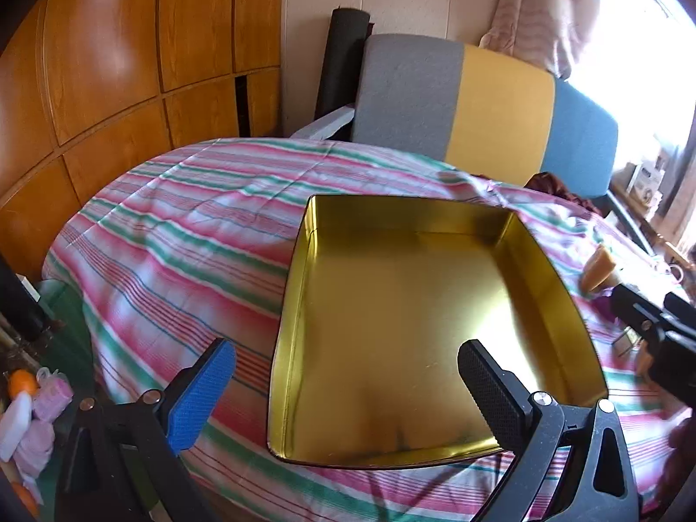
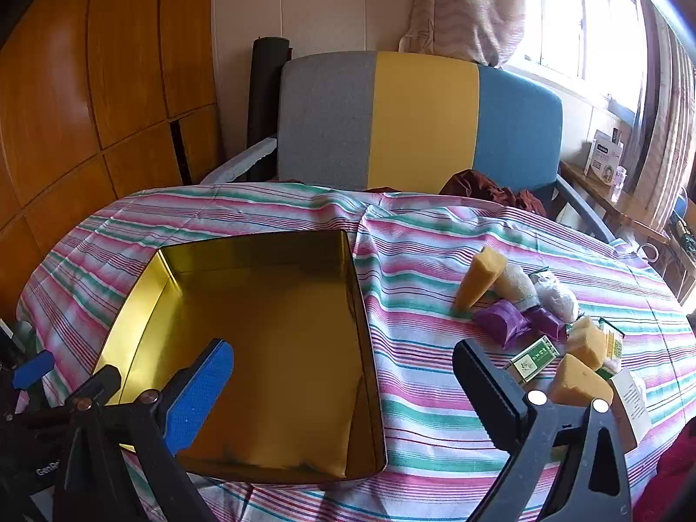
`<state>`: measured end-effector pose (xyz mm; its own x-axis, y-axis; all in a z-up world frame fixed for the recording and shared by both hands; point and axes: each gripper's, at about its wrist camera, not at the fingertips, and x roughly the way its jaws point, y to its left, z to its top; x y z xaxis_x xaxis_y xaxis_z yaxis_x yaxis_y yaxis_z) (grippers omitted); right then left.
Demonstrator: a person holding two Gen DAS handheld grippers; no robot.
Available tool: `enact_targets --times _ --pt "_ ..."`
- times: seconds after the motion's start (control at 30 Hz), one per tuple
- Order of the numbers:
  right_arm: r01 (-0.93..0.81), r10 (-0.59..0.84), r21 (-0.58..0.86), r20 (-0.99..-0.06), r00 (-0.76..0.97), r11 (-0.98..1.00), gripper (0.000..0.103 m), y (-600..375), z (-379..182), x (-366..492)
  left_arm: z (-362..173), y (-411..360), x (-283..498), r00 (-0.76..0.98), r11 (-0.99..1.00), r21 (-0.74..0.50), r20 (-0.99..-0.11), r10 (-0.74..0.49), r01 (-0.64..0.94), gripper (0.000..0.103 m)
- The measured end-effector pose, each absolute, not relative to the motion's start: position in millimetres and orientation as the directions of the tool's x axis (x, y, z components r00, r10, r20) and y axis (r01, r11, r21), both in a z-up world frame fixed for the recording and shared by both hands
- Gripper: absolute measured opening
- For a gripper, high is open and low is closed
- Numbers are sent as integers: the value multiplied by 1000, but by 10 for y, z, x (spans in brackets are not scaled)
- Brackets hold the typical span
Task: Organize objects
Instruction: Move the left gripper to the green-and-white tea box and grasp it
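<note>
Gold tin (image 2: 269, 348) sits open, nothing inside, so room to reach in from above; its upright walls block any low sideways entry. Striped worktop (image 1: 182, 235) bare to the tin's left & behind. Bare strip btwn tin & the clutter pile (image 2: 543, 330) on the right. Sofa back (image 2: 417, 122) walls off the far edge.

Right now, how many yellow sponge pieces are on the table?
3: a tall one nearest the gold tin, and two nearer the right gripper. More may hide under the packets.
</note>
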<state>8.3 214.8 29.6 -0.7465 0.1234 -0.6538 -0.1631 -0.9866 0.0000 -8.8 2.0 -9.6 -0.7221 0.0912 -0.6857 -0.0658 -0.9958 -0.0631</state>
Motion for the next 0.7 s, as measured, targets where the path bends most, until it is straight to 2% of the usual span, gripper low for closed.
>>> enact_targets --times 0.27,0.43,0.7 --pt "-179 135 1 -650 -748 -984 103 2298 313 116 -24 125 -65 -731 -995 -36 -676 89 -88 103" --pt "-191 146 -1 -653 -743 -982 103 2375 302 136 -73 203 -81 -707 -993 -23 -701 98 -115 103" --pt "-207 163 -17 -682 -713 -978 103 2712 261 139 36 400 -71 -712 -977 -41 -678 181 -210 103"
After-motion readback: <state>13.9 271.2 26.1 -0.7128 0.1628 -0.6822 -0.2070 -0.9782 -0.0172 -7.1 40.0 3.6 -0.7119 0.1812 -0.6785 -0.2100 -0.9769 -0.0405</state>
